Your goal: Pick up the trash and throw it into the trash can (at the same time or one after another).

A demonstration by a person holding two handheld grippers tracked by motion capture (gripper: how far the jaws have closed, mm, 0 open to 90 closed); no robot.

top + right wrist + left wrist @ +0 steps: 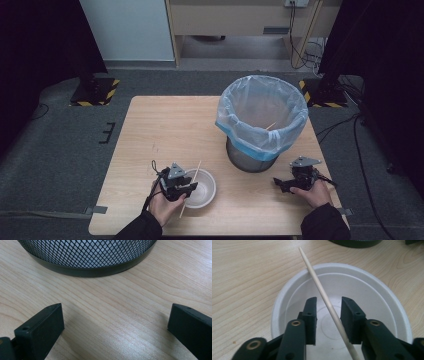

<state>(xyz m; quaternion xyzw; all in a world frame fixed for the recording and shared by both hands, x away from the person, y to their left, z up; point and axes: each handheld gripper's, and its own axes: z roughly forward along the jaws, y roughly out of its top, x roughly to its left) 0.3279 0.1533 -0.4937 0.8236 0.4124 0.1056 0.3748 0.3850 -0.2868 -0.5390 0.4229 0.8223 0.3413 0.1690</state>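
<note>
- our left gripper hangs over the white bowl, jaws part open, the wooden stick running between them; one pad sits right against it, no clamp yet.
- the stick lies slanted across the bowl's rim, near the table's front edge.
- our right gripper sits wide open and empty, low over bare wood just beside the mesh bin, lined with a bag.
</note>
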